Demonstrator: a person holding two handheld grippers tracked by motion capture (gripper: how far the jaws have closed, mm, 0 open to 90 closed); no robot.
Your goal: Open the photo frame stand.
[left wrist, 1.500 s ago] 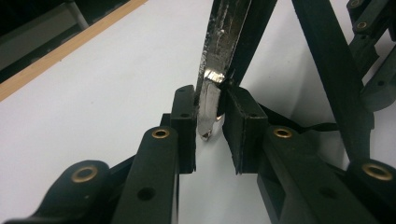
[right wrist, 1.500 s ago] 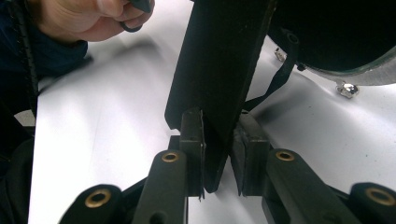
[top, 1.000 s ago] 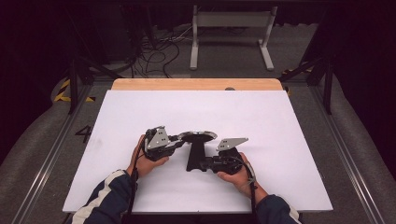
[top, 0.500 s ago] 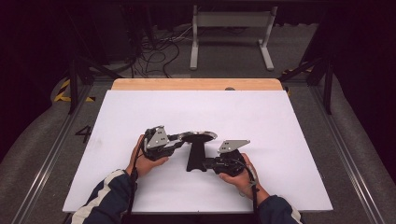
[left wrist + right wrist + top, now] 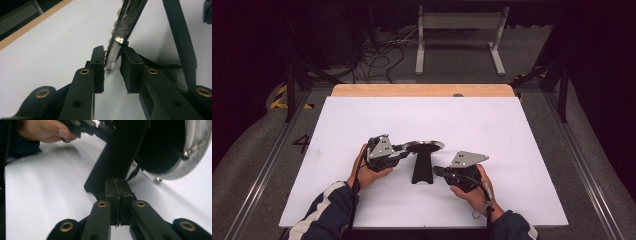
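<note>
The object in hand is a black stand (image 5: 422, 167) with a tapered upright and a round metal dish (image 5: 424, 146) at its top. In the high view it sits on the white bench (image 5: 512, 150) just below the centre of the frame, between the two hands.

The left tongs (image 5: 401, 150) lie at the left of the stand in the high view, level with the dish rim. In the left gripper view the rim edge of the dish (image 5: 117, 46) runs down from the top centre of the frame into the gap between the two pads (image 5: 100, 60). The right-hand pad touches the rim; whether the left-hand pad bears on it cannot be told. The left tongs are therefore nearly closed about the rim, grip unconfirmed.

The right tongs (image 5: 439, 171) lie at the lower right of the stand in the high view, just beside its base. In the right gripper view the right tongs (image 5: 116, 185) are pressed together with nothing between them, having just closed. Their tips sit directly in front of the black upright (image 5: 120, 152), and the dish (image 5: 197, 147) occupies the upper right of that frame
</note>
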